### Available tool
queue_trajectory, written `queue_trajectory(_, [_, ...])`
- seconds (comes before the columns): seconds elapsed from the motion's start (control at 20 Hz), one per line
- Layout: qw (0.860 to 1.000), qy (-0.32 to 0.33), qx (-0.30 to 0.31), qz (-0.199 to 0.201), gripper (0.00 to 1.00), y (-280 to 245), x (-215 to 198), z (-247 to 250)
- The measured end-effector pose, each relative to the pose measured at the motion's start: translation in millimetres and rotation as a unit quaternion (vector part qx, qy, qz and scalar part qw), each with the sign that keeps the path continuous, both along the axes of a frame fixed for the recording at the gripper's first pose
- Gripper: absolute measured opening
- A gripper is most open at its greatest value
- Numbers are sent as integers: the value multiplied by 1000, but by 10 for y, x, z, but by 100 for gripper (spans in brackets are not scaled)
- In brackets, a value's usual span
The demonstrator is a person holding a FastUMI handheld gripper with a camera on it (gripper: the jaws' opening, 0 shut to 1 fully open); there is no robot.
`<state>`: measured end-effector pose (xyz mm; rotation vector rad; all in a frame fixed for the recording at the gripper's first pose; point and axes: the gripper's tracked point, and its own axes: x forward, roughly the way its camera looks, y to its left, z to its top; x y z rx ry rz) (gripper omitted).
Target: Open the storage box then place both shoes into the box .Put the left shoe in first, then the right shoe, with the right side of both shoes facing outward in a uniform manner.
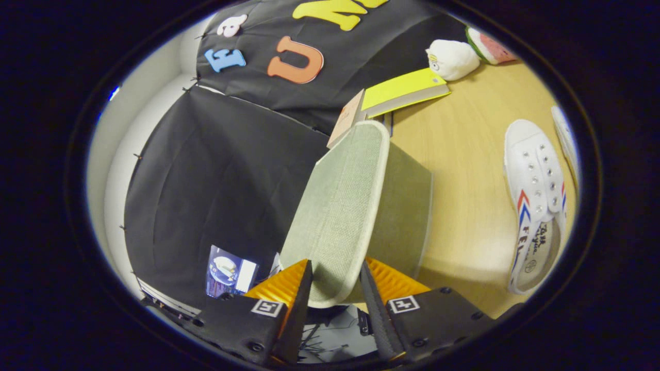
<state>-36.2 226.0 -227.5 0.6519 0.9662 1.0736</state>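
The grey-green storage box lid (340, 206) is coarse woven cloth, matt, pinched between the gripper (335, 283) fingers. The tan table (464, 154) looks smooth wood; the white shoe (533, 201) is canvas.

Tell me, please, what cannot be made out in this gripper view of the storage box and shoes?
- Inside of the storage box: hidden by the raised lid between the fingers of the gripper.
- Second shoe: cut off beyond the white shoe.
- Gripper's hold on the lid: contact unclear.
- Packet label: too small.

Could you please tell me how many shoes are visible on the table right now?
2: a white lace-less canvas shoe on the wooden table beyond the gripper, and a second white shoe just behind it, mostly cut off.
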Motion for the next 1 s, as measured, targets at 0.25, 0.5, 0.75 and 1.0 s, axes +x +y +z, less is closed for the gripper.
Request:
queue_trajectory(0.25, [997, -69, -5, -26, 12, -1, 59, 574])
queue_trajectory(0.5, [986, -161, -25, -29, 6, 349, 79, 1317])
queue_trajectory(0.75, [974, -224, -37, -11, 6, 1064, -78, 1888])
queue_trajectory(1.0, [949, -304, -84, 1, 20, 1736, -122, 2026])
